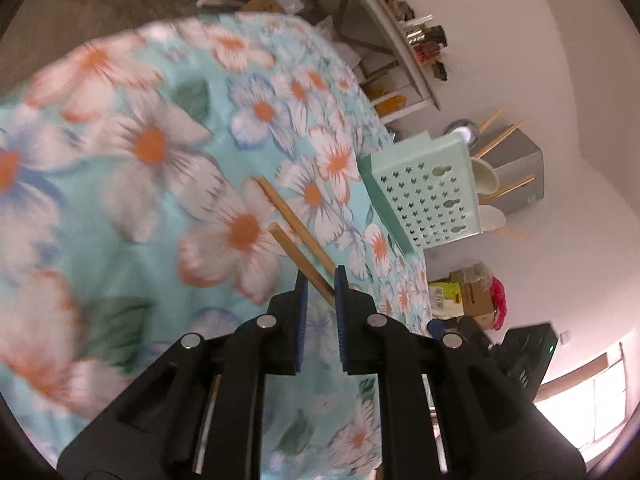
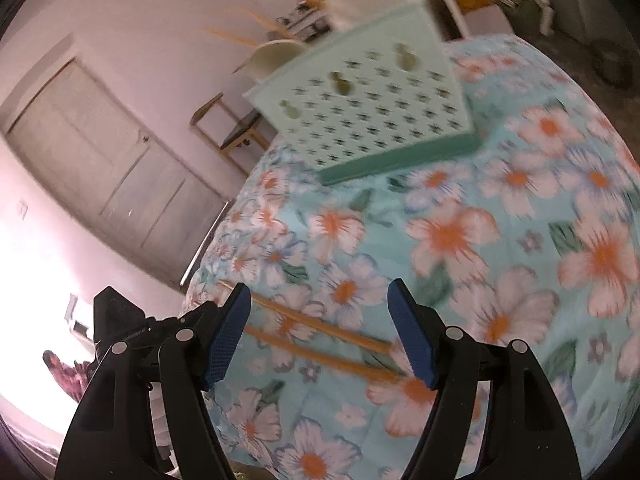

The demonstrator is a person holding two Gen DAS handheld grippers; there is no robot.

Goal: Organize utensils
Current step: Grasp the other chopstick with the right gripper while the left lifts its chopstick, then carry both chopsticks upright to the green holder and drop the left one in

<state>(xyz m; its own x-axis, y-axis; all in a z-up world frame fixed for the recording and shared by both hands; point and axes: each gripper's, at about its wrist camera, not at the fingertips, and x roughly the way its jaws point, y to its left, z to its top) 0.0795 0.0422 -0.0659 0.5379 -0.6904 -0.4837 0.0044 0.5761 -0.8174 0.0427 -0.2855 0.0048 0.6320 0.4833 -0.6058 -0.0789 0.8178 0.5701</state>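
Observation:
Two wooden chopsticks (image 1: 298,232) lie side by side on the floral tablecloth (image 1: 160,160). My left gripper (image 1: 321,280) has its blue pads narrowly apart around the near ends of the chopsticks; whether it grips them I cannot tell. In the right wrist view the same chopsticks (image 2: 320,332) lie across between the fingers of my right gripper (image 2: 320,308), which is wide open and empty just above them. A mint perforated utensil holder (image 1: 428,192) stands at the table's far side with chopsticks and white spoons in it; it also shows in the right wrist view (image 2: 368,104).
The table edge (image 2: 208,248) drops off left of the chopsticks in the right wrist view. A wooden chair (image 2: 228,128) and a door (image 2: 104,172) are beyond it. Shelves with clutter (image 1: 404,40) and boxes (image 1: 468,296) stand past the table.

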